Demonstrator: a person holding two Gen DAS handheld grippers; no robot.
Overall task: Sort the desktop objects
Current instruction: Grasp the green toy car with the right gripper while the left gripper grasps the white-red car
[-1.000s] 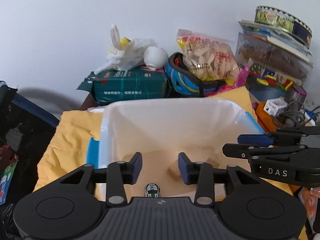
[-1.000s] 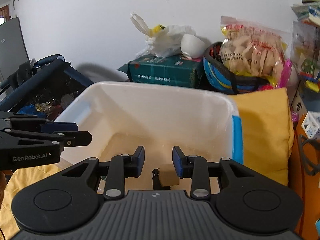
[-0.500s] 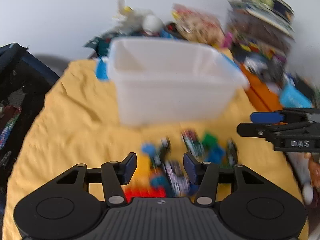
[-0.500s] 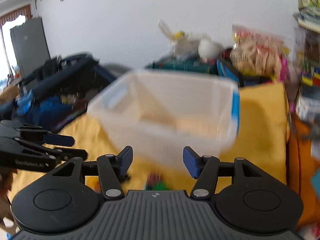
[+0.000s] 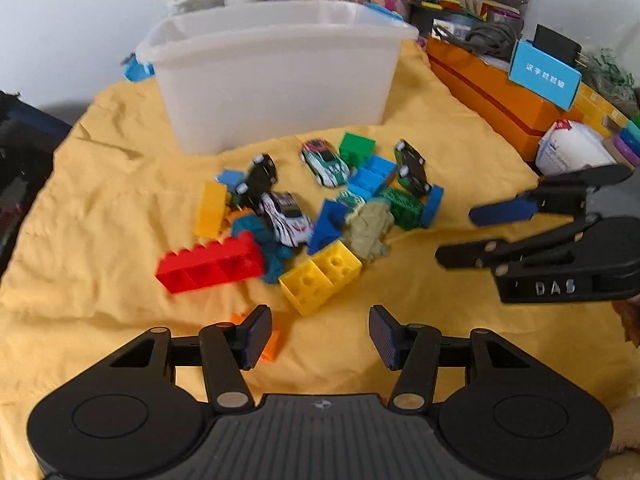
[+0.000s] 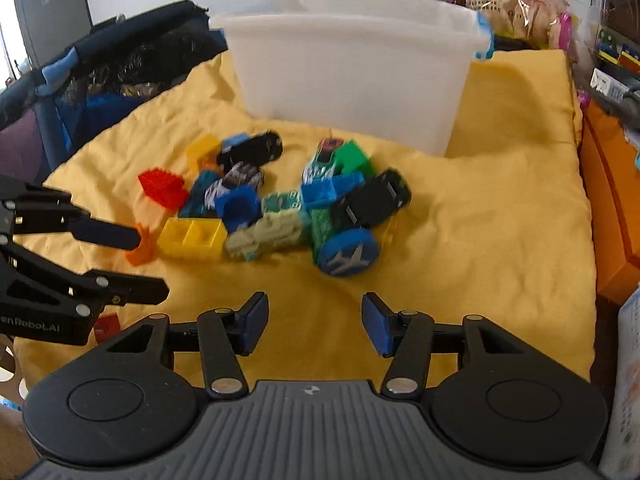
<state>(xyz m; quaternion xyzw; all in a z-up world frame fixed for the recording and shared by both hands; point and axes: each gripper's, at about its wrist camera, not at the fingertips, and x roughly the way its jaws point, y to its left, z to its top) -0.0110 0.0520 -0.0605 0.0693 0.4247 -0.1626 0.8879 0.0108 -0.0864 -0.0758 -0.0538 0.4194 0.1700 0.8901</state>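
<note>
A pile of toy cars and building bricks lies on a yellow cloth (image 5: 100, 208) in front of a white plastic bin (image 5: 276, 72), which also shows in the right wrist view (image 6: 352, 68). I see a red brick (image 5: 208, 266), a yellow brick (image 5: 320, 276), a white toy car (image 5: 286, 218) and a black toy car (image 6: 372, 200). A small orange brick (image 5: 270, 346) lies by my left finger. My left gripper (image 5: 318, 336) is open and empty, just short of the pile. My right gripper (image 6: 314, 328) is open and empty, also short of the pile.
An orange box (image 5: 496, 96) with a blue card (image 5: 544, 76) stands to the right. A dark mesh cot (image 6: 100, 64) stands to the left. Snack bags (image 6: 516, 12) and clutter sit behind the bin.
Both grippers have pulled back from over the bin and dropped low, facing the pile of toys. Both have opened wider.
</note>
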